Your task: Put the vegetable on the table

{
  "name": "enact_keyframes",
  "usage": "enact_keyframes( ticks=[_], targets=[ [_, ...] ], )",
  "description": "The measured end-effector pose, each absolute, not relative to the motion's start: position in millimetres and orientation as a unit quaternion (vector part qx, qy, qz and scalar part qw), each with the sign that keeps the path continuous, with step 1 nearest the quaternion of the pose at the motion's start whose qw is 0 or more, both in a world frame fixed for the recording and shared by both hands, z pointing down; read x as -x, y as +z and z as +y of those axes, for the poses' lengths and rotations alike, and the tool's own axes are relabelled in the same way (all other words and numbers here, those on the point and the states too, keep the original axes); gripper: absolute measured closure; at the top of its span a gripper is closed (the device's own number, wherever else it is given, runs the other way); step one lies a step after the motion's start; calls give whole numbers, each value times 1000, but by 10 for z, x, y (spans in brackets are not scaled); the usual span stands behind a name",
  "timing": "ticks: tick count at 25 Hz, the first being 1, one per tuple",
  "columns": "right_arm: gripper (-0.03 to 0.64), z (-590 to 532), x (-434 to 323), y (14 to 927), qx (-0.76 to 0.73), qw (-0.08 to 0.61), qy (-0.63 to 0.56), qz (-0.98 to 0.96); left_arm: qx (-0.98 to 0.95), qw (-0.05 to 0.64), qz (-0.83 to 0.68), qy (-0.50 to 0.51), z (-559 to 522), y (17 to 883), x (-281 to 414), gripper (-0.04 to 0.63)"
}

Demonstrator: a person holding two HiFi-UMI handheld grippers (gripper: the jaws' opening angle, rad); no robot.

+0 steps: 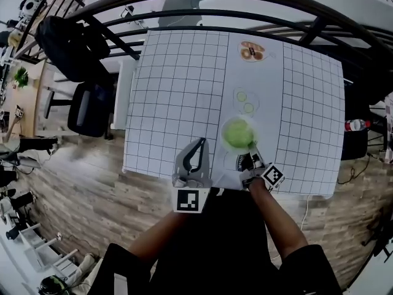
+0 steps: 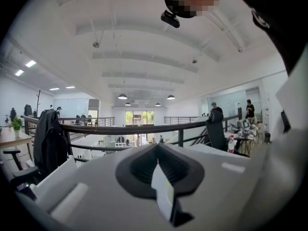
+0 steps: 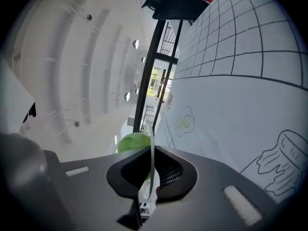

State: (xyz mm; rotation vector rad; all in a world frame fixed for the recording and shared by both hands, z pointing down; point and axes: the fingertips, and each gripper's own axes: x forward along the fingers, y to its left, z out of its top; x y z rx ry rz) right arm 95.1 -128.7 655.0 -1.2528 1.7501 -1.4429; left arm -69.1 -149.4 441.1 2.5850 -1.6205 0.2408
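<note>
Head view: vegetable (image 1: 238,134) over the near edge of the table (image 1: 178,91). Right gripper (image 1: 253,162) at its near side; left gripper (image 1: 200,144) just beside, idle.
Left gripper view: jaws together, nothing between.
Right gripper view: jaws clamped on a thin clear edge, vegetable just beyond.
Judged: over the table; contact unclear, release still to do.

A black jacket (image 1: 70,48) hangs over the black railing (image 2: 144,128), and a dark office chair (image 1: 89,109) stands near it on the wooden floor (image 1: 80,201). A bottle (image 1: 356,125) shows at far right.
</note>
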Motion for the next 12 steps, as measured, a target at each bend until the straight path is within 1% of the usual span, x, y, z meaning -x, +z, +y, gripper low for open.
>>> enact_keyframes(
  ticks=[7, 12],
  targets=[
    [601, -1331, -867, 6994, 468, 267, -587, 604, -843, 37, -528, 97, -1473, 4472, 531, 588],
    [600, -1358, -873, 7220, 479, 252, -596, 594, -834, 39, -541, 97, -1521, 4468, 528, 588]
  ],
)
